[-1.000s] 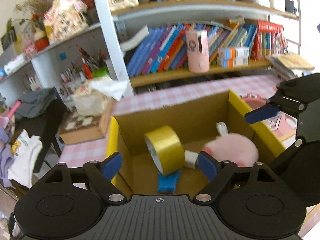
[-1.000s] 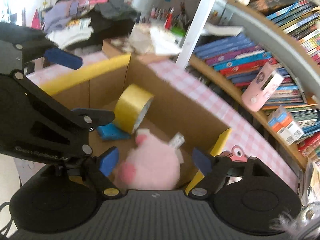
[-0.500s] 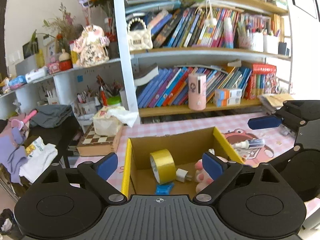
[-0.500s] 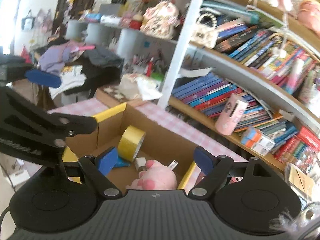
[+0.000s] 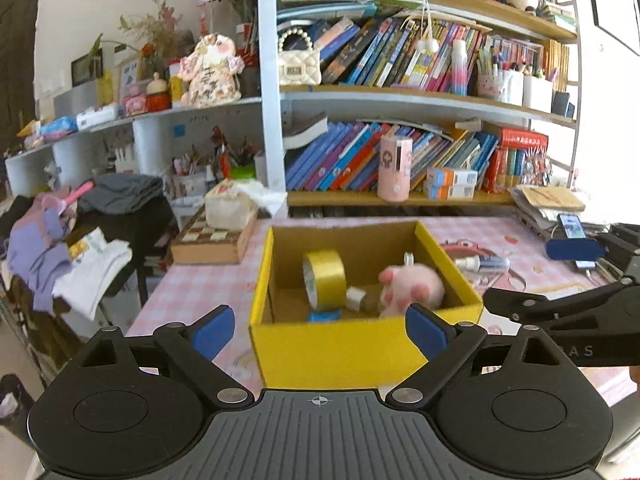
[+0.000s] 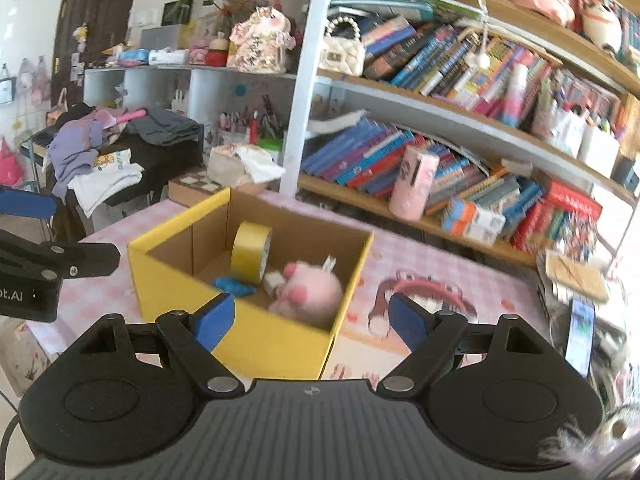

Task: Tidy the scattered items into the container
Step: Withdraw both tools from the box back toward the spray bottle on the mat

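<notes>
A yellow cardboard box [image 5: 332, 348] [image 6: 256, 340] stands on the pink checked table. Inside it lie a gold tape roll [image 5: 325, 278] [image 6: 251, 252], a pink plush toy [image 5: 414, 290] [image 6: 310, 292], a small white plug [image 5: 354, 298] [image 6: 273, 280] and a blue item [image 5: 325, 315] [image 6: 234, 286]. My left gripper [image 5: 318, 330] is open and empty, held back from the box's near wall. My right gripper [image 6: 310, 318] is open and empty too, above the box's near right corner. In the left wrist view it reaches in from the right edge.
A white bottle [image 5: 482, 263] lies on a pink cartoon mat [image 6: 404, 292] right of the box. A phone [image 6: 579, 334] and stacked papers sit at the far right. A chessboard box [image 5: 212, 240] with a tissue pack stands behind left. Bookshelves fill the back; clothes lie piled at left.
Both grippers have pulled back and up from inside the box, which now shows whole and smaller. The plush toy, tape, plug and blue item stay in the box.
</notes>
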Motion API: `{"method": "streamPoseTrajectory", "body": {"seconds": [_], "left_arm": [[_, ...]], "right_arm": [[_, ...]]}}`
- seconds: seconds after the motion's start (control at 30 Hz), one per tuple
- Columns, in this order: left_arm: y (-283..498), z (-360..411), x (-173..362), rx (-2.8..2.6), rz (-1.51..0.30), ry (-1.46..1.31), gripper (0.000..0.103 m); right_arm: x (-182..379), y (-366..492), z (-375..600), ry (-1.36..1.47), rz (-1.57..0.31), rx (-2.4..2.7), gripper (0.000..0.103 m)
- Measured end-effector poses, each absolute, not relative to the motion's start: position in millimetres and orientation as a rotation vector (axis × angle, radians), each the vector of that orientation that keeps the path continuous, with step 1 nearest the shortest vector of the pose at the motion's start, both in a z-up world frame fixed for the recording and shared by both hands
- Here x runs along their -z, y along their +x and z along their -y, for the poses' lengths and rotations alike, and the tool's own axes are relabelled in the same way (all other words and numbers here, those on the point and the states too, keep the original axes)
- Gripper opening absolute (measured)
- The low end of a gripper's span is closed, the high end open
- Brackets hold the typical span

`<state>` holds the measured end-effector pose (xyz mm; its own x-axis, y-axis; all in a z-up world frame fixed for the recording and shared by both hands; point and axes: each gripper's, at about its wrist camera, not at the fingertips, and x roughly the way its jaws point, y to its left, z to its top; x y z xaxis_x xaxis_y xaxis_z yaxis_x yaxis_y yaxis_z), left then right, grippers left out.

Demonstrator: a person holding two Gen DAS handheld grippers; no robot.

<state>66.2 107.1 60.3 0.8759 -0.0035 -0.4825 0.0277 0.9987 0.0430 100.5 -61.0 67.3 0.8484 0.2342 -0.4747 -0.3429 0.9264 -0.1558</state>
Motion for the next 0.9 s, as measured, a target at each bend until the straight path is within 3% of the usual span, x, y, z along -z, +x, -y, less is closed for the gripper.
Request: {"method": "streamPoseTrajectory", "body": {"seconds": [0.9], "left_arm": [[26,-81,3,0.145,-0.742,0.086,0.094]], "right_arm": [[-6,42,71,-0.192,-0.701,-0.194,0.086]]}}
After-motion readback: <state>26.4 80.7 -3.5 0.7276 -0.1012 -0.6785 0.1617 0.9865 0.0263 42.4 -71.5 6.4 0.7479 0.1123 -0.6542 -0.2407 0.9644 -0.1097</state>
